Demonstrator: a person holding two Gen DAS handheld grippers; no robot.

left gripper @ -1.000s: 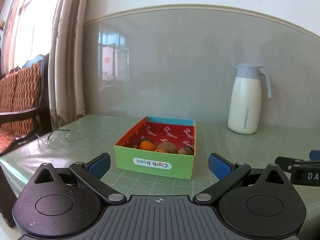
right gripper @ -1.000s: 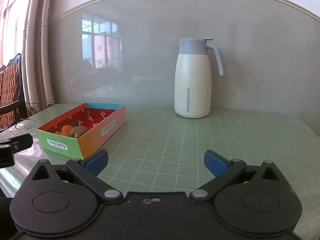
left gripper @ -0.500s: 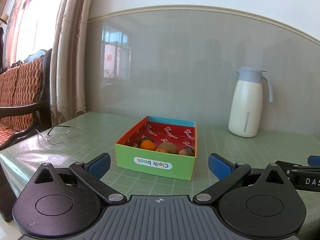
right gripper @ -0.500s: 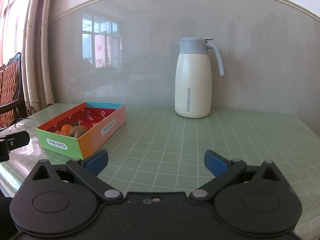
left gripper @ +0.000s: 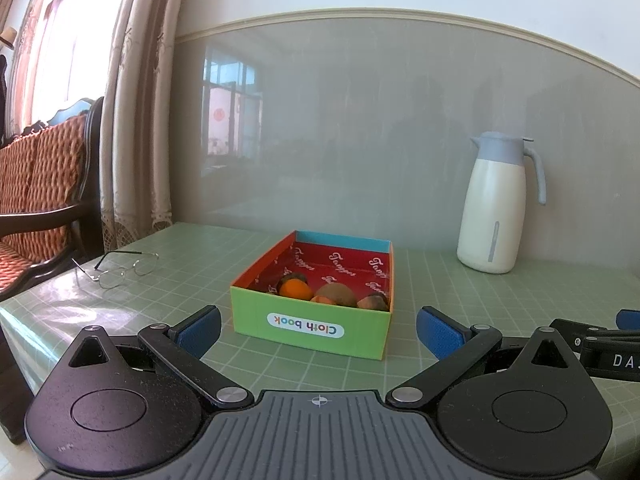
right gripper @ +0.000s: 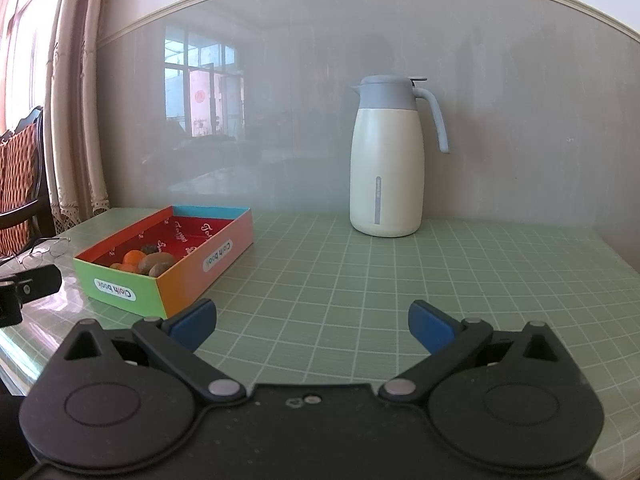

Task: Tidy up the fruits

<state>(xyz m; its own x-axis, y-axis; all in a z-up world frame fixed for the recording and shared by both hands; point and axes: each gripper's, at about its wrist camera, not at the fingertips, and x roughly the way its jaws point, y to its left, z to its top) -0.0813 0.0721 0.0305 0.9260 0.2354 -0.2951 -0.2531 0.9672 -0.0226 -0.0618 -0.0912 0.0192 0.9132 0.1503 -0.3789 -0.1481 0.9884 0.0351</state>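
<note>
Reaching dead ahead with the wide-spread left gripper (left gripper: 318, 326), I'd straddle one fruit (left gripper: 295, 289) in the box (left gripper: 310, 322), right gripper (right gripper: 312, 322) spread too.

In the left wrist view the box (left gripper: 312, 312) sits slightly higher in frame than a second ago, and the glasses (left gripper: 120, 268) sit higher too; the right gripper (left gripper: 592, 344) (at the right edge) shows lower; the right wrist view barely differs.
</note>
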